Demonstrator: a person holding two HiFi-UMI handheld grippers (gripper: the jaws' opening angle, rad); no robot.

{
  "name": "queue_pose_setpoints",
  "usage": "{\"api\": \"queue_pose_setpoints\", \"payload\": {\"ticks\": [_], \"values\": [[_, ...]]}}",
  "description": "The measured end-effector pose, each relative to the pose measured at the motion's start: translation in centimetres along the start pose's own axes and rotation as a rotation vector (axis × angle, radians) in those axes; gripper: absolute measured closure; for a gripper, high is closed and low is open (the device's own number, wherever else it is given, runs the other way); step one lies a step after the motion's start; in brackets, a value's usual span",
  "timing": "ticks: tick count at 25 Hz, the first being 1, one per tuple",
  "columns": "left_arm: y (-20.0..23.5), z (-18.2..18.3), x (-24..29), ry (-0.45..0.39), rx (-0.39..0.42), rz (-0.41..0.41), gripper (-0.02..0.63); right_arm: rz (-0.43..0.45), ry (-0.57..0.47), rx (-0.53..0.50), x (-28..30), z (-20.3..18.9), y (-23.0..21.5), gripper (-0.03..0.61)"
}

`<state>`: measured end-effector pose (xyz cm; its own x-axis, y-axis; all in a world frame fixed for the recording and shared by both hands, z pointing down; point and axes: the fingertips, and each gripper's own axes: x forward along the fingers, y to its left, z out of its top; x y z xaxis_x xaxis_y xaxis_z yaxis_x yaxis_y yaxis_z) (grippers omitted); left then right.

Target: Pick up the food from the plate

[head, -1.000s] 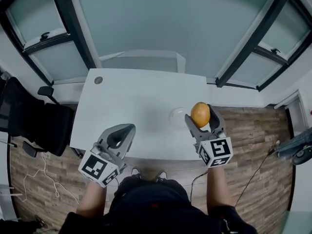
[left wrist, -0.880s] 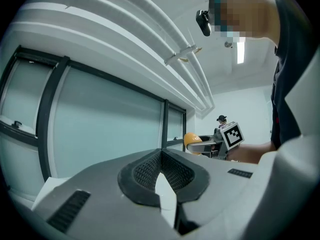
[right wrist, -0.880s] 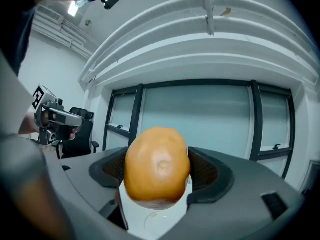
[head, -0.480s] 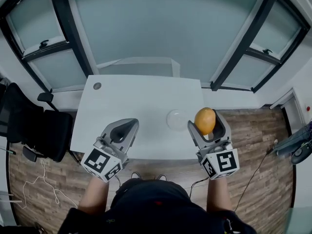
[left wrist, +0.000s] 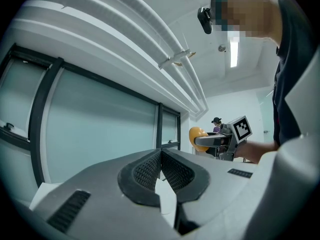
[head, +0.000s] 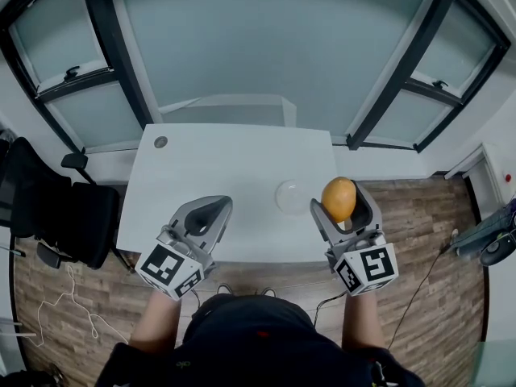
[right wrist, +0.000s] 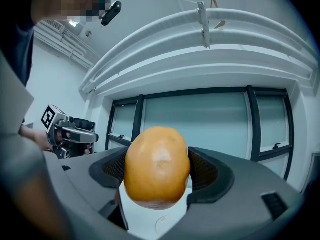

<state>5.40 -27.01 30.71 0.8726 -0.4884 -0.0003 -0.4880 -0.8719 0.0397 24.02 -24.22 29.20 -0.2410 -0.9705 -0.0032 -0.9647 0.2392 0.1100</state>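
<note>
Two claws: you hold one in each hand, both above the near edge of the white tabletop (head: 234, 168).
Right claw (head: 340, 203): its jaws are clamped on the food, one jaw at each side of it.
Food (head: 338, 193): a round orange piece with smooth skin. It sits between the right jaws near their tips and bulges out above and below them. It is in the air and does not touch the plate.
Plate (head: 280, 193): small, round and pale. It lies on the tabletop just to the left of your right claw, toward the right front part of the tabletop.
Left claw (head: 211, 209): its jaws are together, the ribbed pads meet, and nothing stands between them. It hangs over the left front part of the tabletop, well apart from the plate.
Left gripper view: you can see the right claw with the orange food to the right.
Other things: a small round grey disc (head: 160, 142) sits near the far left corner of the tabletop. A black chair (head: 56, 208) stands on the wooden floor (head: 64, 297) at the left.
</note>
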Motion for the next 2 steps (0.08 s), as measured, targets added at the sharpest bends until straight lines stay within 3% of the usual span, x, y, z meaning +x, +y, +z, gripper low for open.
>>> {"api": "queue_pose_setpoints", "payload": {"ticks": [2], "values": [[0.03, 0.04, -0.16, -0.002, 0.002, -0.003, 0.594, 0.003, 0.006, -0.001, 0.08, -0.16, 0.31, 0.203]]}}
